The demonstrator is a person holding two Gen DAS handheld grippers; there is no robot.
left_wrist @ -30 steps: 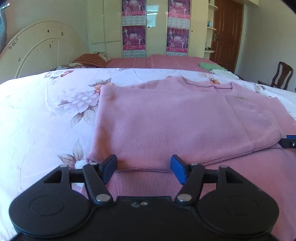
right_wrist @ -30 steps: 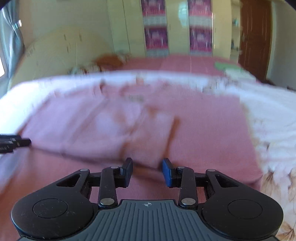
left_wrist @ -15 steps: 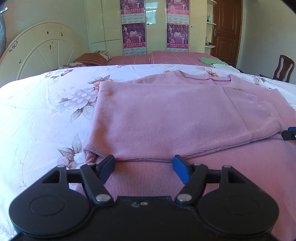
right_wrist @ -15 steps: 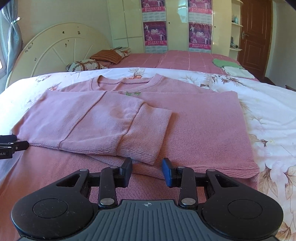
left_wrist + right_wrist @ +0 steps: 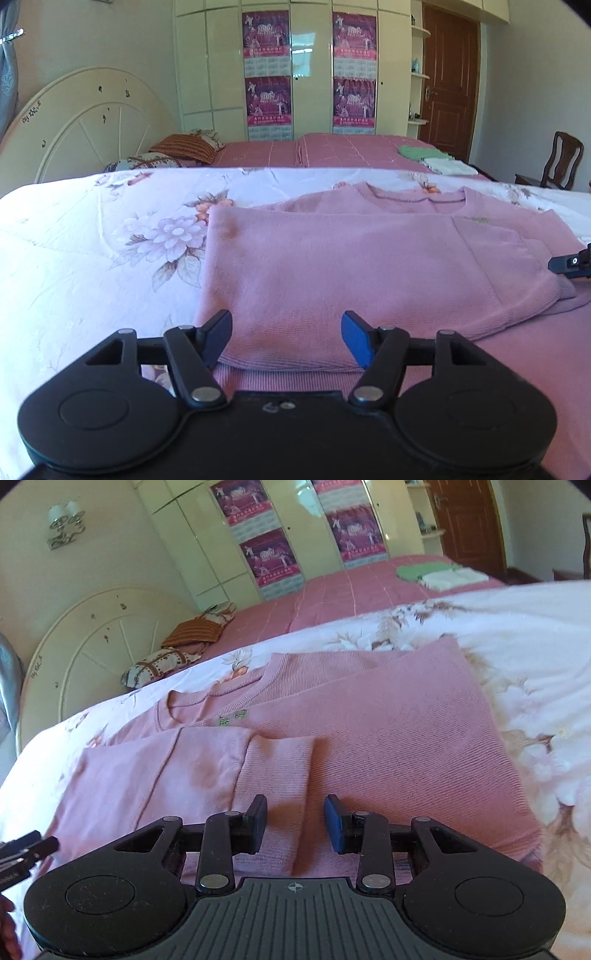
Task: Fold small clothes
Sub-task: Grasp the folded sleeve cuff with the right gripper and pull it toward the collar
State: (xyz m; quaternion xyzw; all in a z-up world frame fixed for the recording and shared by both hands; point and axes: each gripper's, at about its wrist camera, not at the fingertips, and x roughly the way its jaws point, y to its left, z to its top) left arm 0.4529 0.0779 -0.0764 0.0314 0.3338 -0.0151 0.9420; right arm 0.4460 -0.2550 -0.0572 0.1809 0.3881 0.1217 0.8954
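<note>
Lying flat on the floral sheet (image 5: 92, 258) of the near bed, the pink sweater (image 5: 332, 266) has its neckline toward the bed's far edge and its hem toward the near edge. Its one side is folded inward over the body; the sleeve cuff (image 5: 275, 771) rests approx. mid-body.

L gripper (image 5: 286, 341): jaws apart, having just closed slightly. The near edge of the folded panel shows between the fingers; no pad presses on fabric. It sits by the sweater's left side, near the sheet's near edge.

R gripper (image 5: 295, 823): jaws apart at a narrower gap, over the cuff's near end, nothing clamped. Contact w/ fabric cannot be told. Its view is rolled, so the bed runs tilted.

Each gripper's tip shows at the edge of the other's view.

Far bed: pink cover, green and white folded items (image 5: 432, 158) at its right end, pillows (image 5: 184, 149) by the headboard (image 5: 85, 125).
</note>
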